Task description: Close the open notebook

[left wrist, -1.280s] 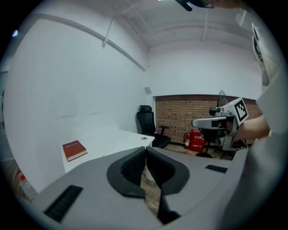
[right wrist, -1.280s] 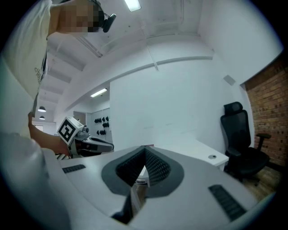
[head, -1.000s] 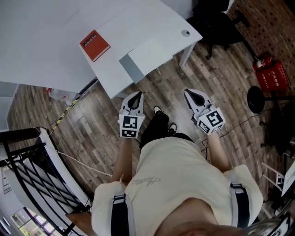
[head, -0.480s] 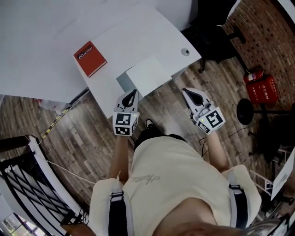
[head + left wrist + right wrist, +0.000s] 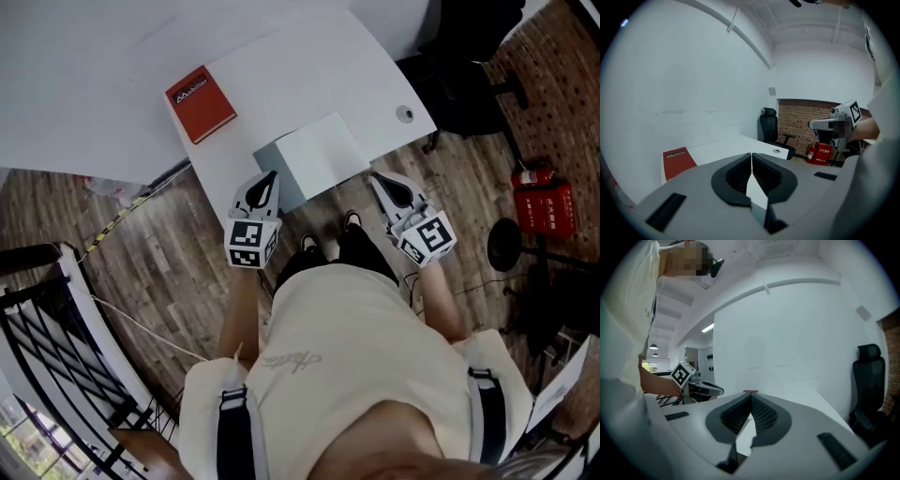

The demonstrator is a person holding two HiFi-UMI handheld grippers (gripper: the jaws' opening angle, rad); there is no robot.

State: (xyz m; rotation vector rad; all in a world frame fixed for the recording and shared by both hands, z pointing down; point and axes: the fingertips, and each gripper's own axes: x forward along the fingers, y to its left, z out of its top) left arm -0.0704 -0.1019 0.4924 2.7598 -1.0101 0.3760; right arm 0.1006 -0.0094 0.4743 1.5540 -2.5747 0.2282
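white notebook point(image 5: 319, 155) lies mid-frame at the near edge of the desk point(image 5: 94, 56), just above and between left tool point(image 5: 270, 178) and right tool point(image 5: 378, 181), both pinched closed on nothing.

The white paper notebook point(image 5: 314, 150) lies at the near edge of the white rectangular table point(image 5: 309, 66); the red hardcover book point(image 5: 200, 103) lies behind it, leftward. The left gripper point(image 5: 271, 176) and right gripper point(image 5: 377, 178) flank the notebook.
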